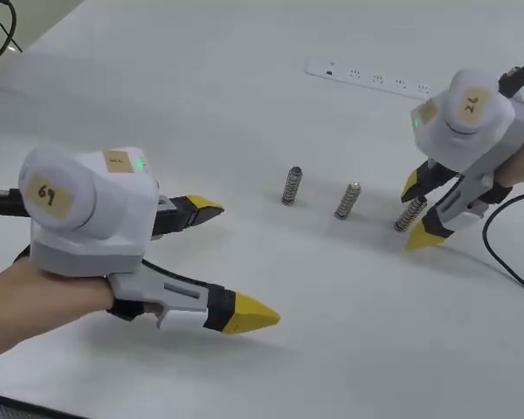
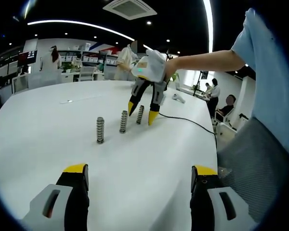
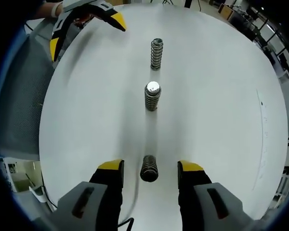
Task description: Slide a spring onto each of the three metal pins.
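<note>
Three metal pins stand in a row on the white table, each with a spring on it: the left spring [image 1: 292,185], the middle spring [image 1: 348,200] and the right spring [image 1: 410,214]. My right gripper [image 1: 417,211] is open, its yellow tips on either side of the right spring [image 3: 149,168] with a gap on both sides. The middle spring [image 3: 152,96] and the far spring [image 3: 156,53] line up beyond it. At the lower left my left gripper [image 1: 231,260] is open and holds nothing; its view shows the three springs [image 2: 123,121] ahead and the right gripper [image 2: 143,107] over the last one.
A white power strip [image 1: 367,78] lies at the back of the table. A black cable [image 1: 506,262] trails from the right gripper along the table's right side. In the left gripper view, desks and people are in the room beyond the table.
</note>
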A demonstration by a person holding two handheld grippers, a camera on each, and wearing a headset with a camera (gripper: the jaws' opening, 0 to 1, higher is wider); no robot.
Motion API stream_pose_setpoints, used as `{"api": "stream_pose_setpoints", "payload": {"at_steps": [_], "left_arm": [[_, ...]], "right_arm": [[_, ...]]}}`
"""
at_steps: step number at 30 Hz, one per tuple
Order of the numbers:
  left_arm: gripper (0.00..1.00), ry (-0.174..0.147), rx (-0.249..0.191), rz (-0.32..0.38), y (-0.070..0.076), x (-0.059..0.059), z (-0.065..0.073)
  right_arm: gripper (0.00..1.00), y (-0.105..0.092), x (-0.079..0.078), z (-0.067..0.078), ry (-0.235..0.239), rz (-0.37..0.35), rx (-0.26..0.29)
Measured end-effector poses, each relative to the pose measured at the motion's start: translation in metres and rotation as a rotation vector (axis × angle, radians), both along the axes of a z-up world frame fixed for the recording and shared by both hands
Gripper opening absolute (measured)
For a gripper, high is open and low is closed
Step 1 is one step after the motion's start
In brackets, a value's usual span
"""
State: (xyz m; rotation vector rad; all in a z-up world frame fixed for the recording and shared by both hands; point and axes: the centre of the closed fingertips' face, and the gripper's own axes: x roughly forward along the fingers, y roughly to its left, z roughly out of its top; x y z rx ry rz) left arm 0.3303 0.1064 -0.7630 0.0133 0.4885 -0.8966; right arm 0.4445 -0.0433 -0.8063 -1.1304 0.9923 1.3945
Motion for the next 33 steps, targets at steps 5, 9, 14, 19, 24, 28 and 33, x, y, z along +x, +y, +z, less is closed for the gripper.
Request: {"api": "stream_pose_setpoints", "payload": {"at_steps": [5,9,14,19,24,28,33], "left_arm": [[0.85,-0.003,-0.001,0.001,0.000,0.000,0.002],[0.86,-0.006,0.000,0.001,0.001,0.001,0.003],[0.87,-0.012,0.003,0.003,0.001,0.002,0.006],[0.88,-0.018,-0.002,0.007,0.000,0.003,0.011],[0.88,-0.022,-0.004,0.012,-0.001,0.003,0.016],[0.88,-0.029,-0.009,0.024,-0.001,0.003,0.020],[0.88,-0.036,-0.019,0.045,0.001,0.003,0.026]], "right_arm": [[0.50,0.001,-0.001,0.002,0.002,-0.024,0.033],[0.56,0.004,-0.002,0.004,-0.001,-0.030,0.080],[0.65,0.005,-0.004,0.008,0.004,-0.083,0.135],[0.71,0.007,-0.008,0.014,0.015,-0.154,0.210],[0.75,0.005,-0.014,0.021,0.017,-0.231,0.285],[0.79,0.001,-0.023,0.026,0.018,-0.284,0.336],[0.81,-0.007,-0.038,0.034,0.009,-0.364,0.399]]}}
